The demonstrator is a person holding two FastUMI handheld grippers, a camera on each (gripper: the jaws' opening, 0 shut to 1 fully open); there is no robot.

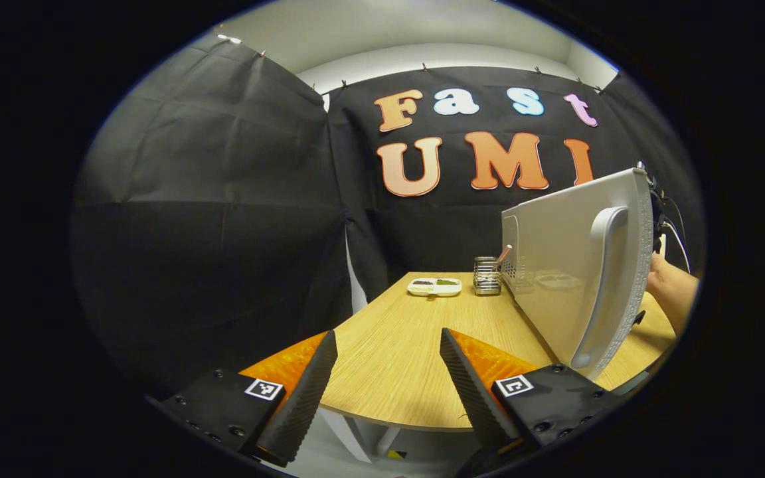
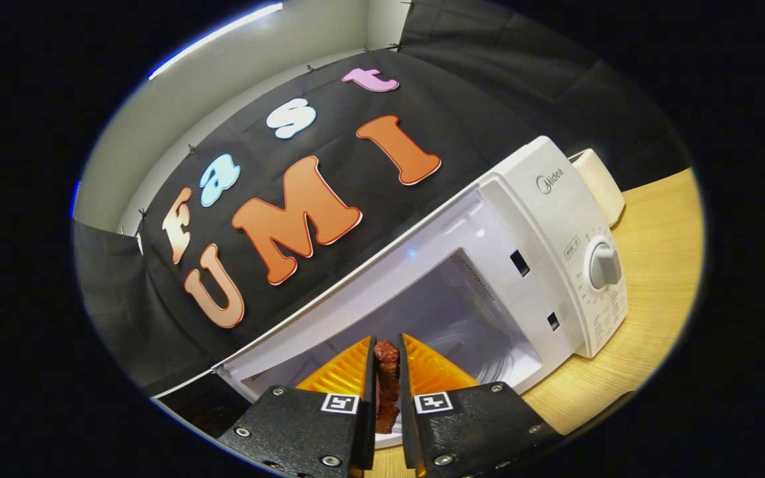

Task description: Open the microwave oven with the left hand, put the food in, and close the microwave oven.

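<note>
My two grippers, up close

Both the left gripper (image 1: 389, 375) and right gripper (image 2: 387, 375) have black screwed-down bodies, square coded tags, and ridged fingers; cables, I think, trail near my bare forearm (image 1: 671, 292).

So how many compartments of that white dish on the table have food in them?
2: the white dish at the table's far end holds dark food on its left and green food on its right; anything further is too small to tell.

Divided dish (image 1: 434, 286) left of cutlery holder (image 1: 487, 275), both beside microwave (image 1: 572, 265) on table (image 1: 396, 352)
</note>
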